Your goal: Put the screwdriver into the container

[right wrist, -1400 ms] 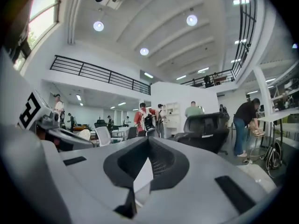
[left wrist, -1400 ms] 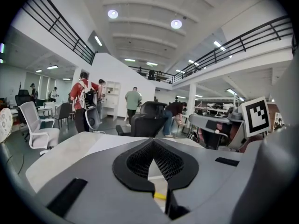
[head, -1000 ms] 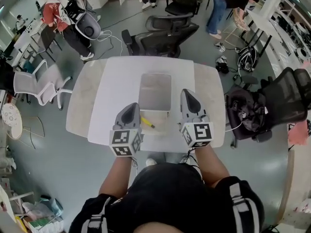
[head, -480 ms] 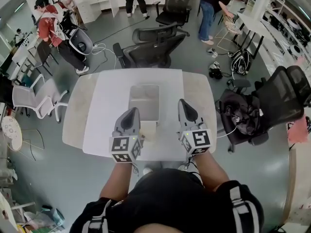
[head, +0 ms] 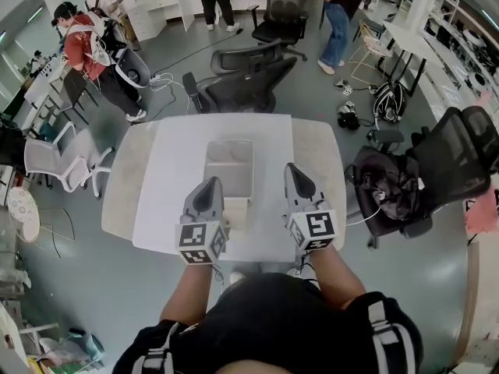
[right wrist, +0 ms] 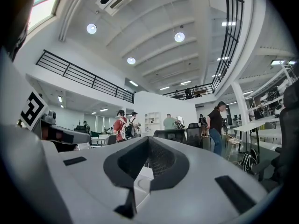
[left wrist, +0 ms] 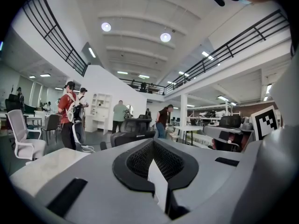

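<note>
Screwdriver that showed by the left gripper (head: 211, 184) a second ago is out of sight, can't spot it now. Left one and the right gripper (head: 291, 168) are both clamped together on nothing, either side of the container's (head: 228, 166) near end on the table (head: 168, 185). Chairs (head: 243, 72) sit beyond it.

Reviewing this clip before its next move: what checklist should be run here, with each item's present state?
1. Is the left hand-held gripper free? Jaws together, nothing between them: ok.
2. Is the right hand-held gripper free? Jaws together, nothing between them: ok.
3. Is the container reachable? It sits on the table, ahead of and between both grippers: ok.
4. Is the screwdriver located? It shows in no view: cannot tell.
5. Are the jaws open for a pickup? Both are shut: not ok.
</note>
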`<state>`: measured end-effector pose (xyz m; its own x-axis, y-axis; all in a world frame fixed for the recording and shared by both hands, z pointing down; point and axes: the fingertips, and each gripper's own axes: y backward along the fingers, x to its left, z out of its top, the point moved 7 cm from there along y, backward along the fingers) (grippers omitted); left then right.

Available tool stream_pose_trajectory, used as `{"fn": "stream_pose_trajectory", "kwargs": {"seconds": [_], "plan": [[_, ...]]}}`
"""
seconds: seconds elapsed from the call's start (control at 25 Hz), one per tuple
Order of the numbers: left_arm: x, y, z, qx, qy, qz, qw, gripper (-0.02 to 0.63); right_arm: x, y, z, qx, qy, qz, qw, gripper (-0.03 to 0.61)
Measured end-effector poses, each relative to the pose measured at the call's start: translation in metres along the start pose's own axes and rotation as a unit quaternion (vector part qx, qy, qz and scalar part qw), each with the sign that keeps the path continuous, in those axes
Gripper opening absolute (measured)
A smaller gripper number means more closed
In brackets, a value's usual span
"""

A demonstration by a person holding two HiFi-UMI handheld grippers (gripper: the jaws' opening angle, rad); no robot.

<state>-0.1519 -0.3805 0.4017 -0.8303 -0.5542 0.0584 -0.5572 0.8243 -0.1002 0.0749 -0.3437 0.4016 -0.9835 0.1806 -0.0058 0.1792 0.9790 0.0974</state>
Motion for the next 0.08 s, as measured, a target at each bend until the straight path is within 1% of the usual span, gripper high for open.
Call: {"fn": "stream_pose_trajectory", "kwargs": {"seconds": [0.08], "plan": [[-0.0019, 0.0008, 0.0002, 0.005, -0.001, 0.000, 1.0000, 0.006, -0.0014, 0.0017, 0.0006, 0.000, -0.004, -0.001, 1.000, 0.012]]}}
